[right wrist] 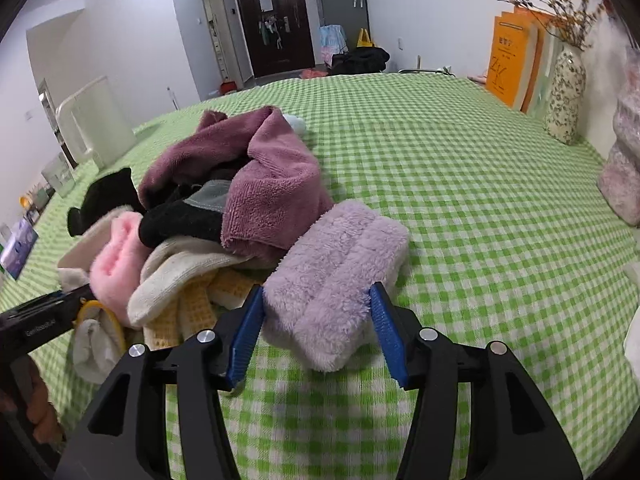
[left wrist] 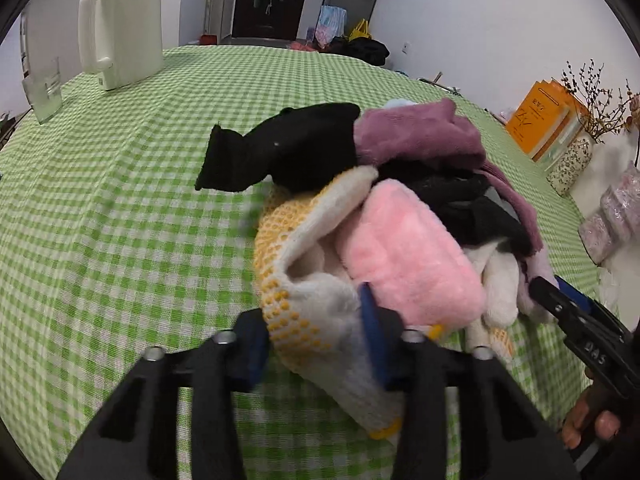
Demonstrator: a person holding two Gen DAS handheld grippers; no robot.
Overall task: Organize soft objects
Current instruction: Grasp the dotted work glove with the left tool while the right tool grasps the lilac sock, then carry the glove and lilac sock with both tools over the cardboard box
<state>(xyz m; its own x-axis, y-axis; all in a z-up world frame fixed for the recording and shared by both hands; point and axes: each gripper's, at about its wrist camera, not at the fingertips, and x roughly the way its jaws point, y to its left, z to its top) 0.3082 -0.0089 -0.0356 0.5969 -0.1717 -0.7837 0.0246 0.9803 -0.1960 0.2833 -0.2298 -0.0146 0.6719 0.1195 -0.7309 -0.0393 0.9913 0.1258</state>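
Left claw (left wrist: 316, 328) clamped on dotted white glove (left wrist: 320, 304) at heap's near edge on worktop (left wrist: 120, 200); right claw (right wrist: 316, 320) pinching lilac plush pad (right wrist: 336, 280) — lifting risks dragging tangled neighbours.

Home: gingham tablecloth (right wrist: 460, 184), front door (right wrist: 276, 24), vase (right wrist: 566, 96).

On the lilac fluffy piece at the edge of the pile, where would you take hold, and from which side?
Grip the lilac fluffy piece across its narrow width at the near end, coming in low from the near side, probably as the right gripper already does with a blue pad on each long flank. That end lies clear on the green checked tablecloth; its far end tucks under the purple towel.
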